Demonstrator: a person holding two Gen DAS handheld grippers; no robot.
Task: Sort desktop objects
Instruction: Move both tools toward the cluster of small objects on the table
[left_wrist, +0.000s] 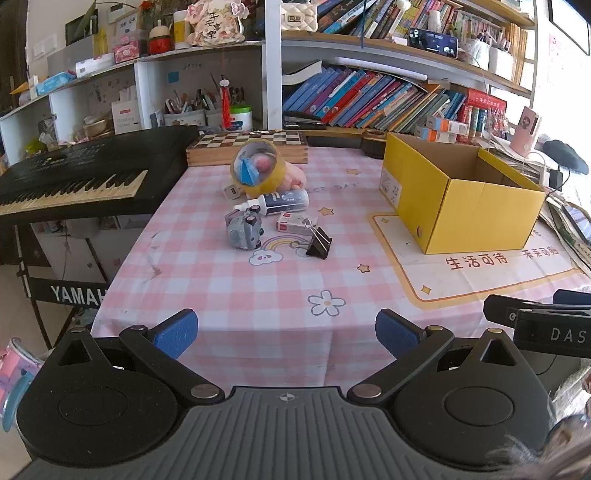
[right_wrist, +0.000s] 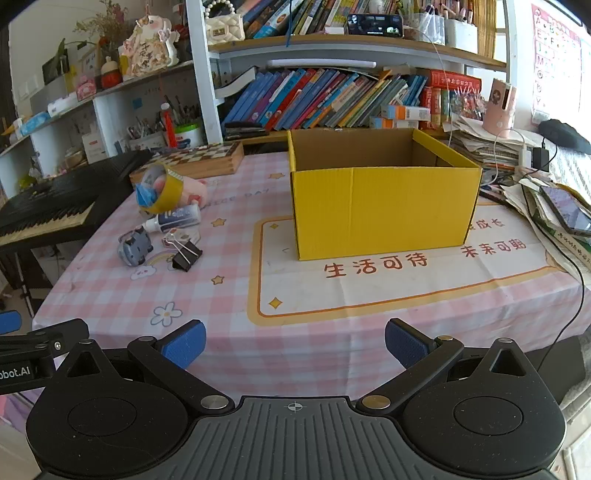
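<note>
Bench (left_wrist: 229, 295) under a pink checked cloth carries everything, with a keyboard (left_wrist: 85, 177) off its left edge and a chessboard box (left_wrist: 247, 147) at the far side. Yellow cardboard box (right_wrist: 380, 206) stands open-topped on the right half, straight ahead of the right gripper (right_wrist: 295, 343) and well apart from it; its floor is hidden behind the front wall.

Left gripper (left_wrist: 286, 334) hangs over the near edge, jaws spread wide and empty. Right gripper's jaws are equally wide, nothing between them. Each shows at the margin of the other's view, cut off by the frame.

Clutter sits in a tight cluster ahead of the left gripper, well beyond its jaws and left of the box. Tape roll (left_wrist: 258, 170) stands on edge at the back, leaning against a pink plush toy (left_wrist: 293, 175) that it mostly covers; something blue sits inside its ring, hard to make out. White bottle (left_wrist: 280, 202) lies on its side just in front. Grey toy car (left_wrist: 243, 229) lies tipped over nearer still, beside a small red-and-white carton (left_wrist: 295, 223). Black binder clip (left_wrist: 319, 243) touches that carton's near corner. Tiny cube (left_wrist: 231, 192) sits left of the tape roll, its marking unreadable.
</note>
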